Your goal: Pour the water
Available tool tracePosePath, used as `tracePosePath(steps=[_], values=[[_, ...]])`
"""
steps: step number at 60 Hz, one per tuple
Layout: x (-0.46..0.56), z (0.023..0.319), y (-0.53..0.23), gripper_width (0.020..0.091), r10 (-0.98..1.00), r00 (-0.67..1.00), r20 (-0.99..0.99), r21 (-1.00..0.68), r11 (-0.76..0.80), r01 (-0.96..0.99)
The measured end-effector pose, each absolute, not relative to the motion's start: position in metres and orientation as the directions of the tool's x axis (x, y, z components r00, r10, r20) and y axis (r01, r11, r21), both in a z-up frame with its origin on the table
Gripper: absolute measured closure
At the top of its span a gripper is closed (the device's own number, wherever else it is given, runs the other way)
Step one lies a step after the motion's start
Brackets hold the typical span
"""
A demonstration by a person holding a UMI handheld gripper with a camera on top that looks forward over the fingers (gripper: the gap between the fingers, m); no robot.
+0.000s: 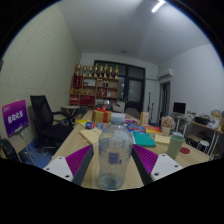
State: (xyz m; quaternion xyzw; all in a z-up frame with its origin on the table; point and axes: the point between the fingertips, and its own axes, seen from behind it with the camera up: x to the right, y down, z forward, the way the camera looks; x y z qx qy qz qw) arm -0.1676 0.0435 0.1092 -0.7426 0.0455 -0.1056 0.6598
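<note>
Gripper view: an office with a purple screen [15, 117] at far left and a black office chair [45, 118] beside it, off the table's left edge. The wooden table [70, 145] runs ahead, coloured items scattered toward its far end. At the near edge, a clear water bottle [115, 152] with a pale cap stands upright between the gripper [114, 163] fingers, both pads [80, 163] pressed against its sides, jaws closed on it. A green cup [176, 146] stands toward the table's right edge. Shelves [97, 88] line the back wall.
</note>
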Motion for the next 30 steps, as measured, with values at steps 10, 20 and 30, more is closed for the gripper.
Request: tracePosePath(steps=[10,20,30], values=[[-0.153,0.109,0.083,0.0452,-0.167,0.984,0.057,-0.995,-0.085,0.044],[-0.164,0.104,0.107,0.0512,0.005,1.0,0.014,-0.997,-0.082,0.014],[-0.174,0.103,0.119,0.0614,0.066,0.995,-0.073,-0.985,-0.163,-0.062]])
